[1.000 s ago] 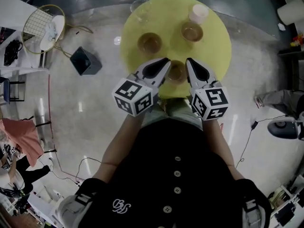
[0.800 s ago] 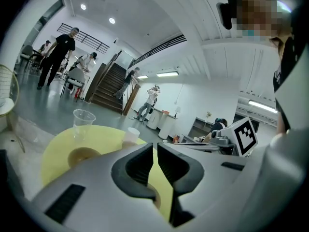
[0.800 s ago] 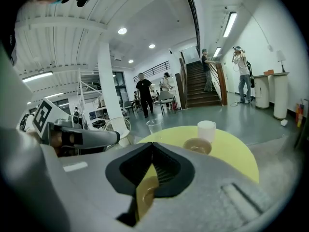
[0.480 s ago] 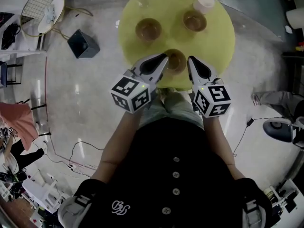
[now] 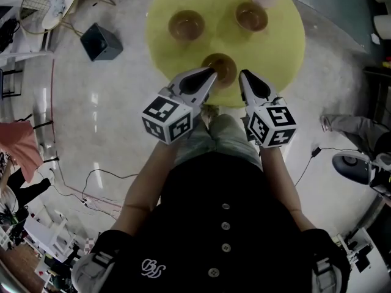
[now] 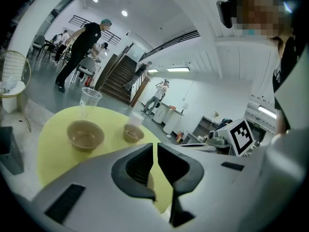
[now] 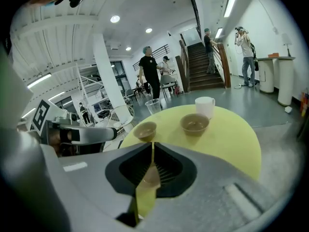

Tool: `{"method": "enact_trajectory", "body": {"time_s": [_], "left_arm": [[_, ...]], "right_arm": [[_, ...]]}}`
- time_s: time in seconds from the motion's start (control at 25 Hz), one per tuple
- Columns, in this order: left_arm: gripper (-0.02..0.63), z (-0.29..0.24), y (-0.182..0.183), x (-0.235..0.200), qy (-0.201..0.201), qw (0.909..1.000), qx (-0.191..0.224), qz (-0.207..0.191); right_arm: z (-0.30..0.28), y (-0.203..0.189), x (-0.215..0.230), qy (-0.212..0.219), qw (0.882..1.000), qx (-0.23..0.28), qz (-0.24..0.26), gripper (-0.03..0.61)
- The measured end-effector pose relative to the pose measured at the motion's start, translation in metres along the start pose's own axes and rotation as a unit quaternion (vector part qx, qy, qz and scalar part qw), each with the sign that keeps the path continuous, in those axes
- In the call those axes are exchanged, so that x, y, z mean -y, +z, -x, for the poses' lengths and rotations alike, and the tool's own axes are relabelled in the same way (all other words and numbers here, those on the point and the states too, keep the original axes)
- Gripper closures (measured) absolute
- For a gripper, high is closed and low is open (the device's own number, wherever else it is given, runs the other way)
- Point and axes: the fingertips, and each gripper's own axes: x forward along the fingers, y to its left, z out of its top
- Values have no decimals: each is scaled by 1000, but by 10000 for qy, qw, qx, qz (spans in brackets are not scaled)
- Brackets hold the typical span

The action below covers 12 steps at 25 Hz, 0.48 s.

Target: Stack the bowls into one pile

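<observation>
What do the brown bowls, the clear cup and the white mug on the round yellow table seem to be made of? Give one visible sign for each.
Brown bowls: smooth, opaque, faintly shiny, so glazed ceramic or plastic; the look leaves it open.
Clear cup: probably thin plastic, since the room shows through it; glass is possible.
White mug: likely glazed ceramic; opaque, thick-walled, with a handle.

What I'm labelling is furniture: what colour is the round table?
Table: yellow-green, best in head view.

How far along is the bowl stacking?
Nothing stacked yet: the near bowl, left bowl and right bowl sit apart on the table. Nothing is in hand: the left claw and right claw are shut, empty, either side of the near bowl. All the stacking is left.
</observation>
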Motion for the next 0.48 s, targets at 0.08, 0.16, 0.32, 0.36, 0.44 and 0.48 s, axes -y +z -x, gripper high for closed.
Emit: {"method": "enact_trajectory", "body": {"time_s": [0.08,0.16,0.32,0.36,0.44,0.48], "left_arm": [[578,-2,-6,-2,29,10000,-45,56],[577,-5,-13,-5,60,9998,-92,144],[577,-6,-28,-16,142,9988,-136,440],[577,-6,-32,-18,143,9985,-167,500],[577,-8,-39,-20,117,9980,-263,558],[578,-9,-42,-20,109,9978,-303,574]], "right_arm": [[-4,-10,2,33,9999,-144,-49,571],[-10,-18,5,69,9995,-276,-120,538],[-24,-29,6,180,9984,-466,-275,514],[-27,-31,6,192,9981,-508,-291,514],[-31,-36,9,161,9976,-601,-301,514],[-33,-39,12,138,9973,-648,-322,514]]}}
